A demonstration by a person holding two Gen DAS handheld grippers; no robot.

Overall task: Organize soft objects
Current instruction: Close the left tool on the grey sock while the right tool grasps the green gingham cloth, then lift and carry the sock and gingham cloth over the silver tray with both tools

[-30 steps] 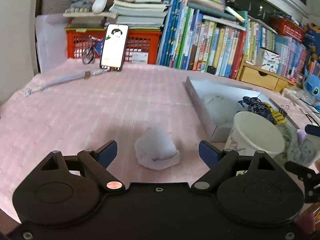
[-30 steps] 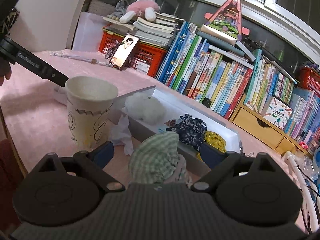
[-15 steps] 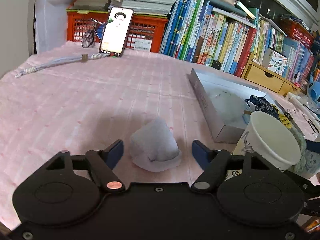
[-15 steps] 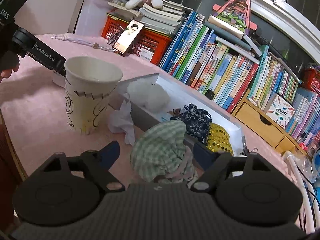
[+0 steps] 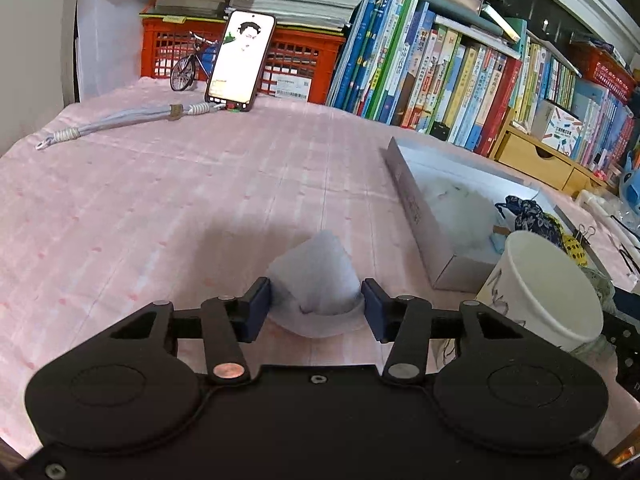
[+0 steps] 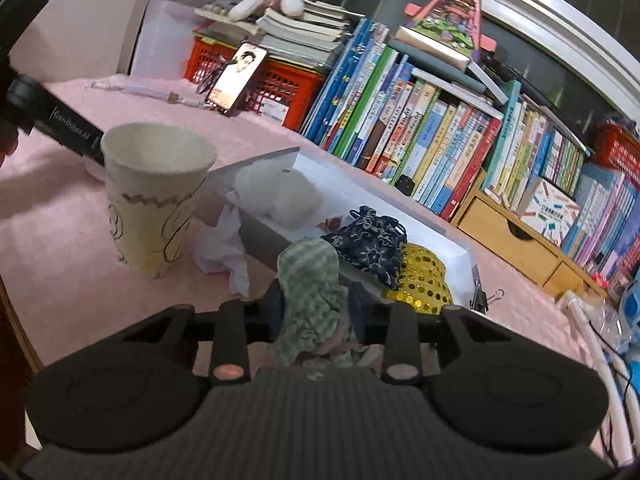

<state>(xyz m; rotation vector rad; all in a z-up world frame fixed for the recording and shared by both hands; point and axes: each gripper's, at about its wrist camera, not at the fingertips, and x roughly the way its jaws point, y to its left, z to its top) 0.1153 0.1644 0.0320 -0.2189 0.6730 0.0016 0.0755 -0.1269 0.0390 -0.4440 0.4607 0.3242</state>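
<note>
On the pink cloth lies a white soft lump (image 5: 316, 272), squeezed into a cone between the blue pads of my left gripper (image 5: 316, 308), whose jaws are closing on it. My right gripper (image 6: 314, 308) is shut on a green checked cloth (image 6: 312, 272), bunched upright between its pads just in front of the grey open box (image 6: 260, 236). Inside that box (image 5: 412, 208) lie a white fluffy wad (image 6: 276, 196), a dark blue patterned pouch (image 6: 368, 236) and a gold sequined piece (image 6: 420, 280).
A paper cup (image 6: 152, 208) stands left of the box, with crumpled white tissue (image 6: 224, 248) beside it. A phone (image 5: 240, 68) leans on a red crate at the back. Books line the far edge. A corded strap (image 5: 120, 120) lies far left, a binder clip (image 6: 484, 300) right.
Both pairs of jaws have narrowed from wide open. The left pads now press the white lump into a taller cone; the right pads have clamped the green checked cloth.
</note>
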